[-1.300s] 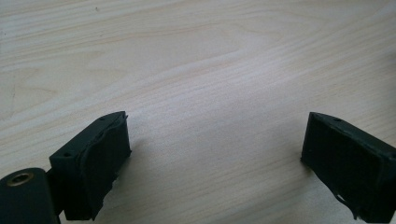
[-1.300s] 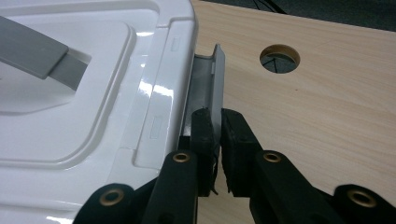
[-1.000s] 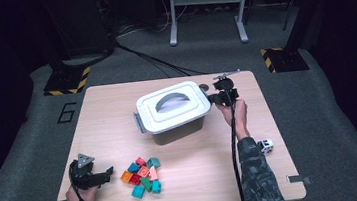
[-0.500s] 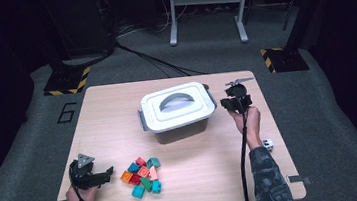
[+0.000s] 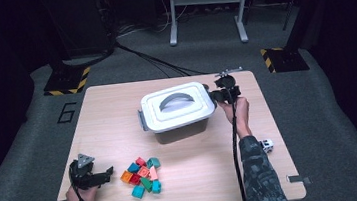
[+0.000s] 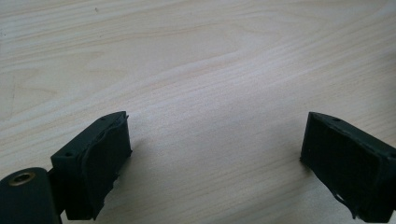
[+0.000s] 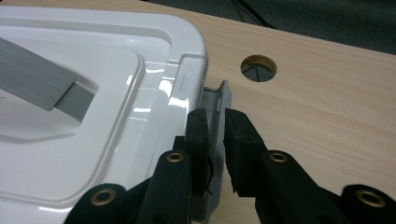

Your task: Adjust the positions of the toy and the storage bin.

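Note:
A white lidded box (image 5: 177, 109) with a grey handle stands in the middle of the wooden table (image 5: 113, 117). My right gripper (image 5: 215, 95) is at the box's right end. In the right gripper view it (image 7: 215, 119) is shut on the grey latch (image 7: 218, 100) beside the white lid (image 7: 93, 107). Its jaws have just eased a touch wider, with the latch still between the pads. My left gripper (image 5: 108, 174) rests near the front left corner, open, with only bare wood between its jaws (image 6: 215, 158). A pile of coloured bricks (image 5: 142, 175) lies just right of it.
A small white and black object (image 5: 266, 145) sits near the table's right edge by the person's right sleeve. A round cable hole (image 7: 258, 68) pierces the tabletop behind the latch. Dark floor, cables and stands surround the table.
My right gripper swung out to the right of the box, then came back to its right end. The box turned slightly. The left gripper stayed put.

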The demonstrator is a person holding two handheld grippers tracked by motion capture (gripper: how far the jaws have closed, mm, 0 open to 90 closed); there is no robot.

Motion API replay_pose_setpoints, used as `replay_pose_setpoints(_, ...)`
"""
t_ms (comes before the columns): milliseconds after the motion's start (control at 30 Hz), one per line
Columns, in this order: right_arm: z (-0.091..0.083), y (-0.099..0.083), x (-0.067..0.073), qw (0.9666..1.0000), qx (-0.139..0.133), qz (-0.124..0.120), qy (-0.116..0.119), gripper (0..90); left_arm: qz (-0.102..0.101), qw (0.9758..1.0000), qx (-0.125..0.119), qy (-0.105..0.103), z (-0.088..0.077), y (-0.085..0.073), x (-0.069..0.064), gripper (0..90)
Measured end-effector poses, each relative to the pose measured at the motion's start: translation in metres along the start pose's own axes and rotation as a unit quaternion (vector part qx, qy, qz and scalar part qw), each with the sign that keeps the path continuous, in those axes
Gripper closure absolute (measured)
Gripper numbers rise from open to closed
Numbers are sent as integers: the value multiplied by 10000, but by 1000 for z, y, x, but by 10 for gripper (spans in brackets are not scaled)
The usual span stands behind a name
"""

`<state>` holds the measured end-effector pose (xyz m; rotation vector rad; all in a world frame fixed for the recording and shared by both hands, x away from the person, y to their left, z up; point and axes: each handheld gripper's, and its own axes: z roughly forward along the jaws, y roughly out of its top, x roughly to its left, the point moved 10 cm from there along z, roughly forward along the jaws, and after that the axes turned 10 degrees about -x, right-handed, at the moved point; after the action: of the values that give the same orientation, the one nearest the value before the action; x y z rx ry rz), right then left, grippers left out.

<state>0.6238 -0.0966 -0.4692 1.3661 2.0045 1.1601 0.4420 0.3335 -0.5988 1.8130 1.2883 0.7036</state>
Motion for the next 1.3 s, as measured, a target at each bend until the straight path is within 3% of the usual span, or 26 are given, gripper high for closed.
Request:
replay_pose_setpoints(200,9,-5,-6,9998,126,58,-109,830,-1,10000,-1,1,0,0,0,80)
replay_pose_setpoints(333,8,-9,-5,9997,170,182,-57,831,-2,10000,-1,1,0,0,0,81)
replay_pose_setpoints(633,-8,-18,-8,9989,297,324,-170,829,-4,10000,-9,3,0,0,0,81)
replay_pose_setpoints(867,-32,-30,-8,9990,274,279,-199,842,-3,10000,-7,3,0,0,0,81)
replay_pose_setpoints(933,-40,-32,-5,9993,234,268,-114,900,2,10000,-8,4,0,0,0,81)
replay_pose_setpoints(1000,-45,-35,-2,9994,297,101,-174,897,-7,10000,-10,3,0,0,0,81)
replay_pose_setpoints(1100,-45,-36,-3,9993,310,-72,-216,844,2,10000,-6,2,0,0,0,81)
replay_pose_setpoints(1300,-35,-25,-10,9997,113,43,-197,825,-4,10000,-8,2,0,0,0,81)
